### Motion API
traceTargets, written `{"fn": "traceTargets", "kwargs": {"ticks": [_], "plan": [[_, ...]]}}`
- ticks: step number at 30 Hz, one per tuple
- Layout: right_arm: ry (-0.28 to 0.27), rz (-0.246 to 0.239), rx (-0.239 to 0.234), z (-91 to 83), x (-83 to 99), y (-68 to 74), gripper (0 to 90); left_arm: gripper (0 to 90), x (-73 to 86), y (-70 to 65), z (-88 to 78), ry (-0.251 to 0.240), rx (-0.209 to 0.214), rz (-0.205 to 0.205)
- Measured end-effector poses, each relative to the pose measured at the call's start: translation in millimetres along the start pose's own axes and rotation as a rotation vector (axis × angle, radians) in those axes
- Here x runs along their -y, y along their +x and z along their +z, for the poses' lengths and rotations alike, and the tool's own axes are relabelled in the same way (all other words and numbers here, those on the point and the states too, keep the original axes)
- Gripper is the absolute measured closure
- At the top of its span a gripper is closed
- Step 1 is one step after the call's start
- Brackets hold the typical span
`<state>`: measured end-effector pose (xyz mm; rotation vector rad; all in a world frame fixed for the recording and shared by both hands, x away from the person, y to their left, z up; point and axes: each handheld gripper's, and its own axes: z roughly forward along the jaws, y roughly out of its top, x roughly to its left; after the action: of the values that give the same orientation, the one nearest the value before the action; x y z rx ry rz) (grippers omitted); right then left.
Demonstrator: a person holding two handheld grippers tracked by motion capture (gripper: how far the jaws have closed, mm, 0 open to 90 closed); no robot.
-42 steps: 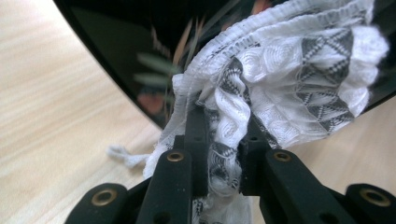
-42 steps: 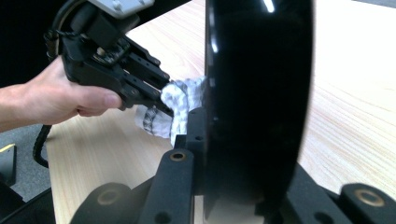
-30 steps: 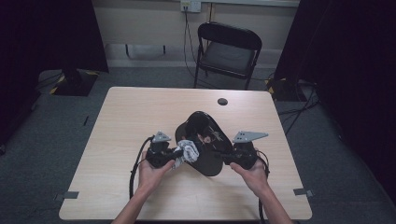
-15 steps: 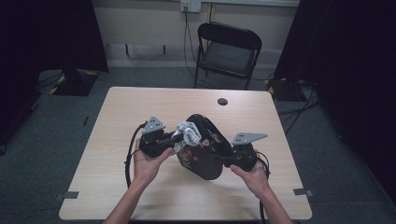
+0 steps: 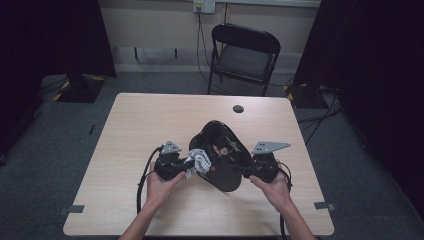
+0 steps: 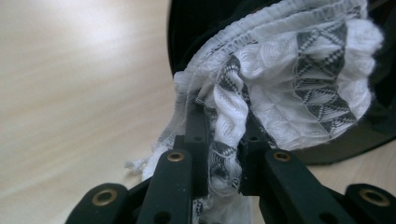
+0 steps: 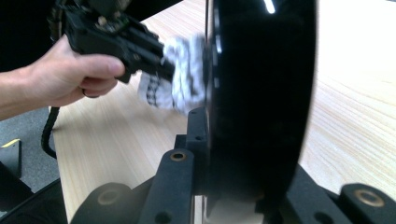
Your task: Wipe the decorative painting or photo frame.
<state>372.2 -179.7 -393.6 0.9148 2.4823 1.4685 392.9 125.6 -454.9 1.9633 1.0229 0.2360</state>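
Near the middle of the table [image 5: 150, 125], a little toward the person's side, a glossy black plate [image 5: 222, 155] is held tilted up off the wood. The right gripper [image 5: 245, 171] has its jaws clamped narrow on the plate's near right rim, and in the right gripper view the dark plate [image 7: 259, 93] stands edge-on between them. The left gripper [image 5: 189, 164] pinches a crumpled white cloth [image 5: 201, 162] with a grey woven pattern and presses it against the plate's left edge; in the left gripper view the cloth [image 6: 280, 84] bunches up tightly between the closed jaws, with the black rim just behind it.

Both hands come in from the near edge, the left hand [image 5: 160, 182] and the right hand [image 5: 272, 187] each wrapped around a gripper body, with a black cable looping from the left one onto the tabletop. A small dark round disc [image 5: 238, 108] lies well apart near the far edge. Beyond the table stands a black folding chair [image 5: 245, 55] against the wall, and dark curtains hang at both sides.

The cloth hides the part of the plate under it, and reddish marks on the plate's face are too small to make out. In the right gripper view the left gripper [image 7: 161, 65] and the cloth are blurred.
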Motion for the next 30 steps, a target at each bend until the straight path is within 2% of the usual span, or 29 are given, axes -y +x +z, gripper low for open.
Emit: {"fn": "traceTargets", "kwargs": {"ticks": [2,5,6,8,10,12,13,15,17,20,21,22,23,24,25,27,28,30], "plan": [[0.0,0.0,0.006,-0.8,0.1,-0.5,80.8,78.1,2.8,0.2,5.1,0.027,0.011,-0.003],[-0.002,0.001,0.01,-1.3,0.7,-0.7,81.0,78.1,6.1,-4.0,12.5,0.075,0.018,0.013],[-0.004,0.003,0.011,-1.5,1.0,-1.0,81.0,78.1,7.1,-5.6,14.7,0.09,0.019,0.029],[-0.005,0.006,0.013,-1.7,1.4,-1.7,81.1,78.0,9.0,-7.9,18.4,0.111,0.036,0.027],[-0.005,0.005,0.015,-2.0,1.3,-2.0,81.1,78.0,9.9,-11.3,21.5,0.113,0.041,0.03],[-0.009,0.01,0.018,-2.2,1.6,-2.6,81.2,78.0,10.3,-15.0,24.3,0.135,0.071,0.024],[-0.009,0.01,0.018,-2.2,1.6,-2.6,81.2,77.9,10.3,-15.0,24.3,0.135,0.071,0.024],[-0.011,0.011,0.017,-2.1,1.6,-2.7,81.2,77.7,9.9,-20.7,27.3,0.149,0.088,0.045],[-0.01,0.011,0.018,-2.1,1.5,-2.9,81.2,77.7,8.6,-26.7,28.7,0.158,0.064,0.077],[-0.008,0.01,0.021,-2.6,1.8,-3.3,81.2,77.7,8.0,-23.5,28.2,0.151,0.08,0.061],[-0.006,0.008,0.022,-2.7,2.0,-3.1,81.2,77.9,7.4,-21.5,26.8,0.137,0.085,0.048],[-0.006,0.006,0.022,-2.7,2.2,-2.7,81.2,78.0,5.1,-17.4,22.0,0.104,0.078,0.024],[-0.006,0.006,0.022,-2.7,2.2,-2.7,81.2,78.0,5.1,-17.4,22.0,0.104,0.078,0.024],[-0.009,0.009,0.022,-2.4,2.7,-2.4,81.1,78.1,2.1,-13.9,15.4,0.071,0.07,0.016],[-0.009,0.009,0.022,-2.4,2.7,-2.4,81.1,78.1,2.1,-13.9,15.4,0.071,0.07,0.016],[-0.01,0.007,0.02,-2.1,3.1,-2.1,81.1,78.1,-1.0,-11.5,9.5,0.039,0.064,0.005],[-0.008,0.003,0.018,-1.7,2.9,-1.2,81.1,78.1,-3.2,-8.3,3.6,0.008,0.067,-0.009],[-0.008,0.001,0.015,-1.5,2.9,-0.8,81.1,78.1,-4.2,-7.4,1.2,0.002,0.065,-0.015]]}}
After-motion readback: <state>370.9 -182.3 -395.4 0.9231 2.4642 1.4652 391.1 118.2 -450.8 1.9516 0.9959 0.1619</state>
